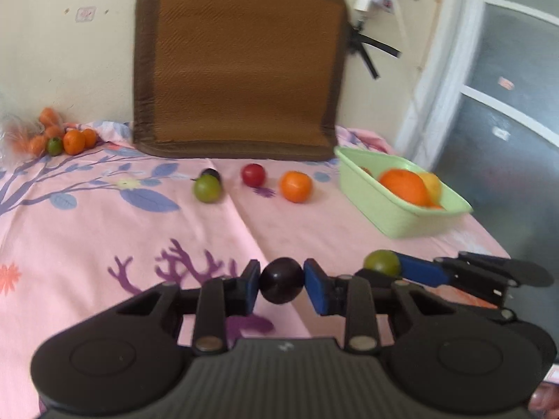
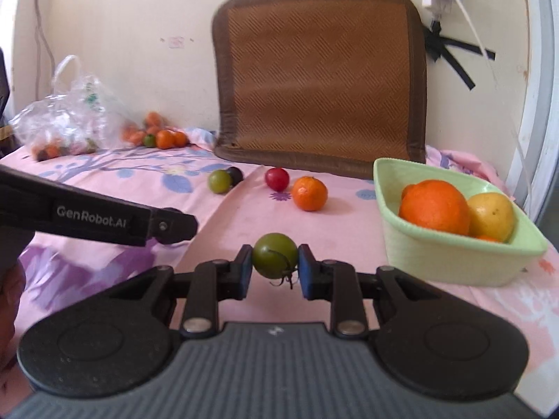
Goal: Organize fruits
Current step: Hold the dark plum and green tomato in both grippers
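Note:
My left gripper (image 1: 281,285) is shut on a dark purple plum (image 1: 281,285), its blue pads pressing both sides. My right gripper (image 2: 275,261) is shut on a green tomato (image 2: 275,255) with its stalk hanging down; the same tomato (image 1: 381,262) shows at the right in the left wrist view. A pale green basket (image 2: 454,262) at the right holds a large orange (image 2: 435,206) and a yellow fruit (image 2: 492,214). On the pink sheet farther back lie a green fruit (image 2: 219,181) beside a dark one (image 2: 236,174), a red fruit (image 2: 277,178) and a mandarin (image 2: 309,193).
A brown woven mat (image 2: 314,76) leans on the back wall. At the far left a clear plastic bag (image 2: 66,118) and a heap of small oranges (image 2: 164,138) lie on the sheet. The left gripper's black arm (image 2: 87,216) crosses the right wrist view. A door frame stands at the right.

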A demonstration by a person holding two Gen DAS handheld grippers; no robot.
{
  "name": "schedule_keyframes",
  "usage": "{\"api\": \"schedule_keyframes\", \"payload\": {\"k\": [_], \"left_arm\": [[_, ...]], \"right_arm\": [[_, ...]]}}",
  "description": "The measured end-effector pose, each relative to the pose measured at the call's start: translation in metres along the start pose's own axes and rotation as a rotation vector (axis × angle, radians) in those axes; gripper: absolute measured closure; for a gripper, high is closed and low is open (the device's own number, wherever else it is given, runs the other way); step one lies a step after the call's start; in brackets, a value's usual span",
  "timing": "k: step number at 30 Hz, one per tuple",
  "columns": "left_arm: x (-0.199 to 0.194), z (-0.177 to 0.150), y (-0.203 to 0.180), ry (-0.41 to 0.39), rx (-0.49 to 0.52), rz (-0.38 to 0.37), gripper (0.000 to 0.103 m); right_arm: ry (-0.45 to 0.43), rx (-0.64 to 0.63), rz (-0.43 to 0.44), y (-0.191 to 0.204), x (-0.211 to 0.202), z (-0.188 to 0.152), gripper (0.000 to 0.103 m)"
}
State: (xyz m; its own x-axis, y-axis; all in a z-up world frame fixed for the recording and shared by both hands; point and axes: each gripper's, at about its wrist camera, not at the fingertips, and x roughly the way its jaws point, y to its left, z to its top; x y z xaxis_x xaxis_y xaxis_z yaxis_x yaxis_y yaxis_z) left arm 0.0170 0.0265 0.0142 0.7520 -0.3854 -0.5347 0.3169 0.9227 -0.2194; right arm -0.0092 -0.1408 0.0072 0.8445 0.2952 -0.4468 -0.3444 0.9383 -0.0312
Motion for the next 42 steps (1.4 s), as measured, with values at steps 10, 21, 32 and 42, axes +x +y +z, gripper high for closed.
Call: {"api": "schedule_keyframes", "payload": {"k": [10, 21, 32, 42], "left_arm": [[-0.004, -0.023, -0.030, 0.034, 0.082, 0.030, 0.074], [-0.008, -0.027, -0.033, 0.031, 0.095, 0.062, 0.062], [-0.007, -0.027, -0.035, 0.034, 0.104, 0.060, 0.062], [-0.010, -0.016, -0.044, 0.007, 0.137, 0.023, 0.074]], "right_arm": [[0.044, -0.009, -0.010, -0.002, -0.019, -0.017, 0.073], [0.059, 0.001, 0.000, -0.005, -0.022, -0.024, 0.072], [0.054, 0.002, -0.016, -0.010, -0.029, -0.027, 0.057], [0.032, -0.006, 0.007, -0.010, -0.032, -0.024, 0.073]]}}
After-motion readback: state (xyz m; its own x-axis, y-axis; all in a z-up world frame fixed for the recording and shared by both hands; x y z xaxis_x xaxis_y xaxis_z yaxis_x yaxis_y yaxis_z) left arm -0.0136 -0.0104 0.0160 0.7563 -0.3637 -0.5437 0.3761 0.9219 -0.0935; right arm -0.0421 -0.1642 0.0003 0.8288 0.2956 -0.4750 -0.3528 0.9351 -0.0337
